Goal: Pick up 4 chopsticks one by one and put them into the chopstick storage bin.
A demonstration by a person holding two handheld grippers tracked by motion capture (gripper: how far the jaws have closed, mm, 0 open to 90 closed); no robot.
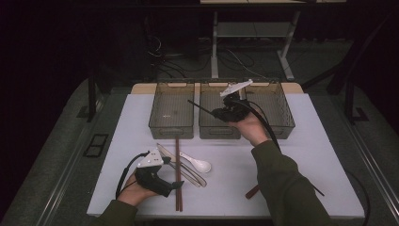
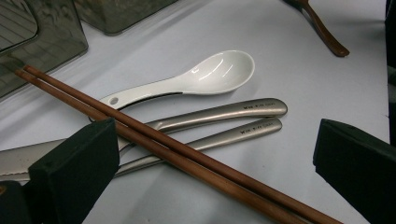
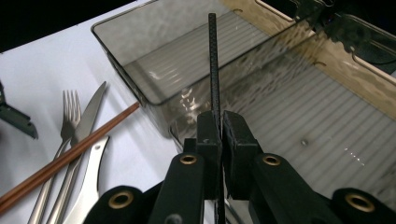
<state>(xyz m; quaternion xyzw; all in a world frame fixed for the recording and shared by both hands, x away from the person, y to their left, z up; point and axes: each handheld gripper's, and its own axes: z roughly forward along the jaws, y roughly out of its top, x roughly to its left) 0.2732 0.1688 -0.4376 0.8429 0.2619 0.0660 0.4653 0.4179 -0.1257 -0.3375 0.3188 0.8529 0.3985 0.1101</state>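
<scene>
My right gripper [image 1: 220, 113] [image 3: 221, 122] hangs over the middle grey bin [image 1: 219, 135], shut on a thin black chopstick [image 1: 201, 107] [image 3: 213, 60] that points away from me toward the left bin [image 1: 171, 128]. Near the table's front edge my left gripper [image 1: 176, 184] [image 2: 215, 158] is open. Its jaws stand wide on either side of a pair of brown chopsticks [image 1: 177, 165] [image 2: 154, 142] without squeezing them. Under the chopsticks lie a steel fork and knife [image 1: 184, 170] [image 2: 243, 109]. A white ceramic spoon [image 1: 200, 165] [image 2: 205, 77] rests beside them.
Three see-through grey bins stand in a row at the back of the white table [image 1: 310, 150]; the right bin [image 1: 281, 123] is behind my right hand. A brown wooden utensil [image 1: 252, 191] [image 2: 327, 32] lies near the front edge, partly under my right sleeve.
</scene>
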